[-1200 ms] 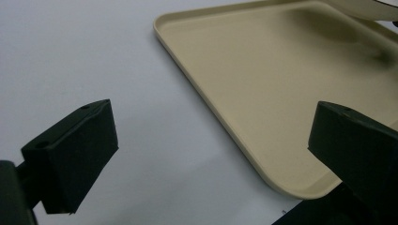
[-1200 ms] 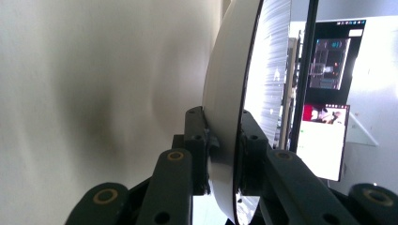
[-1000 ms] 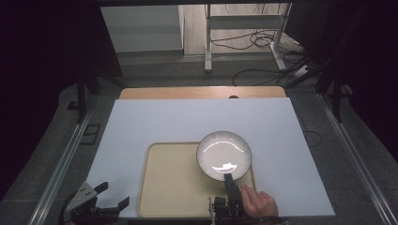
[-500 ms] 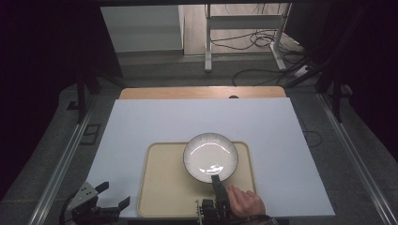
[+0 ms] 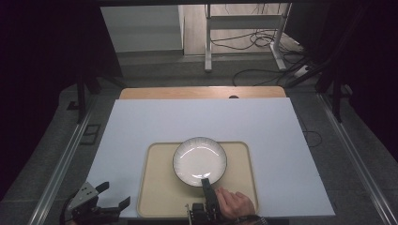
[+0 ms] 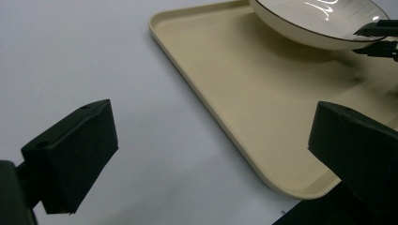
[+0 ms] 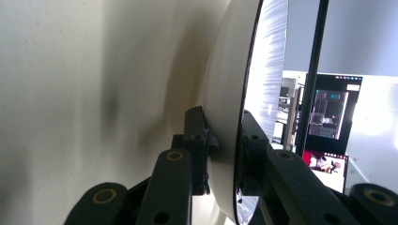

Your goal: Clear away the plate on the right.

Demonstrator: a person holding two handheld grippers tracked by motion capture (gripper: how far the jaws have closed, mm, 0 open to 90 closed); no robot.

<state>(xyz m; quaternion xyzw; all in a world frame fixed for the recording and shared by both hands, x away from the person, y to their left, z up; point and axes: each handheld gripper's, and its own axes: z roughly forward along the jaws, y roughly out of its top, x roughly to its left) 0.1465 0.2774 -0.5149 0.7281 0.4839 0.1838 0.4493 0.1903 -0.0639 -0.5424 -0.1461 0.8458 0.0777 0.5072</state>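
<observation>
We see the right gripper point(image 5: 205, 182) clamped on the near rim of a white plate point(image 5: 199, 160), one jaw above the rim and one beneath it. The plate is over the beige tray point(image 5: 157, 197) that lies on the white worktop point(image 5: 263, 122); in the left gripper view its underside clears the tray floor. The left gripper point(image 5: 112, 196) sits at the near left corner of the worktop, jaws wide apart with nothing between them

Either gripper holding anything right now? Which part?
The right gripper clamps the white ribbed plate with a dark edge by its near rim, above the beige tray. The left gripper stands open, holding nothing.
</observation>
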